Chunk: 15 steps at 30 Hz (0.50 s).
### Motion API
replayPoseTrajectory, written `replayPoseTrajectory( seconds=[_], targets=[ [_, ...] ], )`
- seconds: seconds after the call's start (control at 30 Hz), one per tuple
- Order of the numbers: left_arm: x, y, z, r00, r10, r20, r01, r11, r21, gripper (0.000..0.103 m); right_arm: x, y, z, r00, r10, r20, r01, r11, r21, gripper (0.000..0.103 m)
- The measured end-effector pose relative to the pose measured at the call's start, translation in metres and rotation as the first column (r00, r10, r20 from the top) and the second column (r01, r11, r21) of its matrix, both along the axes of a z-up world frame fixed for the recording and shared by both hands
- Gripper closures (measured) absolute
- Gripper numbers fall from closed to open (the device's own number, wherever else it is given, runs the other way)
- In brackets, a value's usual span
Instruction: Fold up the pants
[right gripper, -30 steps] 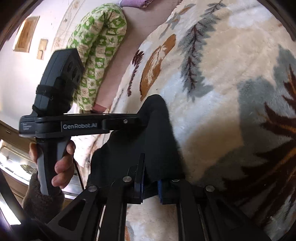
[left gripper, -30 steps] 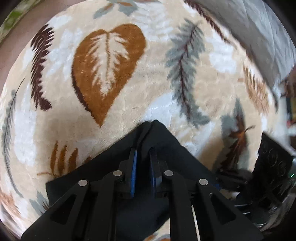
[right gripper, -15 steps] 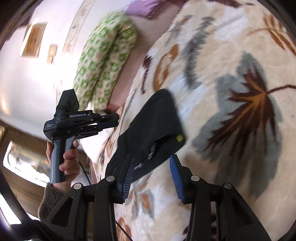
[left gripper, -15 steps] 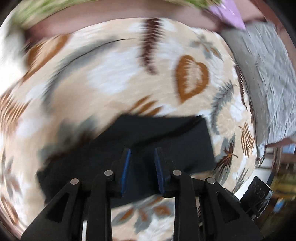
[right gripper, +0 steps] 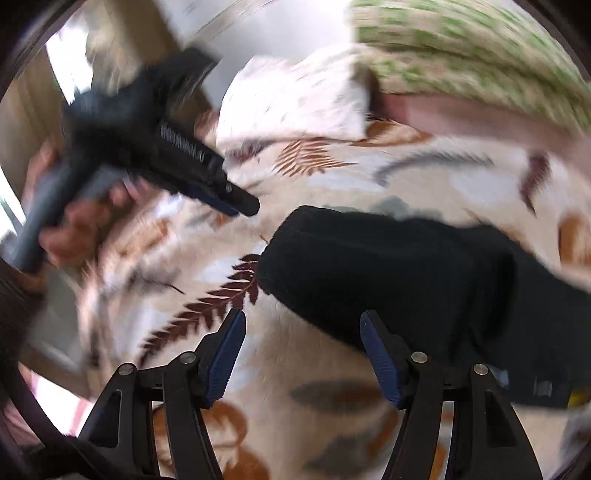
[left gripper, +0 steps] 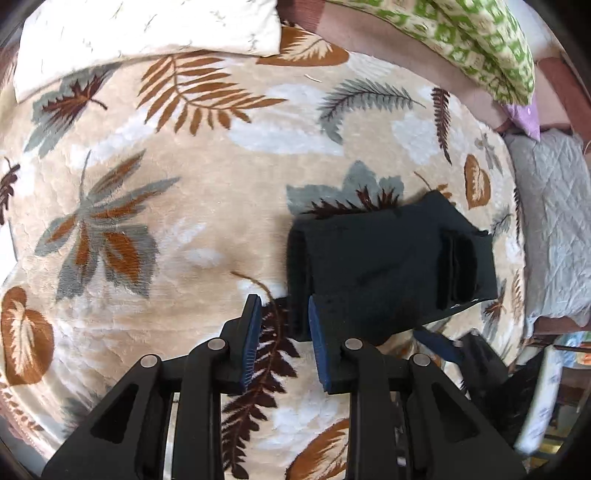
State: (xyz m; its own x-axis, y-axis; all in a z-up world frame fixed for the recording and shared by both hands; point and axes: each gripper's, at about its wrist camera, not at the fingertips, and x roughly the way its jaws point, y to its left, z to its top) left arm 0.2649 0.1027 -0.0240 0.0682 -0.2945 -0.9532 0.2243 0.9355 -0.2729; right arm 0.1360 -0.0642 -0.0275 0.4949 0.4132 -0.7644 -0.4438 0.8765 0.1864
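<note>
Folded pants (left gripper: 388, 258) lie on blanket (left gripper: 184, 206), pillows (left gripper: 147, 26) behind.

In the right wrist view we see motion blur smearing the black left gripper (right gripper: 221, 194), the green-and-white patterned cushion (right gripper: 472, 55) and the white pillow (right gripper: 295, 99), while the folded black pants (right gripper: 424, 280) run off the right edge.

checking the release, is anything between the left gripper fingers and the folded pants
In the left wrist view, nothing: the open left gripper frames only leaf-print blanket, and the folded black pants lie just beyond its right fingertip.
</note>
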Motion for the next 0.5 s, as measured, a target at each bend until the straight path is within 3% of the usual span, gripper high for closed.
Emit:
replayPoseTrajectory(
  seconds=[0.1,0.27,0.43,0.5],
  targets=[
    [0.005,0.007,-0.005,1.000,0.008,-0.015,-0.009,0.999,-0.048,0.079,0.004,0.027,-0.017,0.998,0.058,0.040,-0.051,0.987,-0.153,0.036],
    [0.008,0.016,-0.012,1.000,-0.003,-0.026,0.001,0.997,-0.082,0.079,0.008,0.058,-0.040,0.984,0.147,0.096,-0.101,0.922,-0.373,0.031],
    [0.014,0.023,-0.018,0.999,0.001,-0.043,-0.007,0.991,-0.136,0.079,0.018,0.075,-0.053,0.967,0.208,0.145,-0.117,0.873,-0.473,0.026],
    [0.018,0.026,-0.024,0.998,0.012,-0.069,-0.024,0.984,-0.179,0.079,0.024,0.076,-0.054,0.968,0.197,0.156,-0.104,0.879,-0.466,0.031]
  ],
)
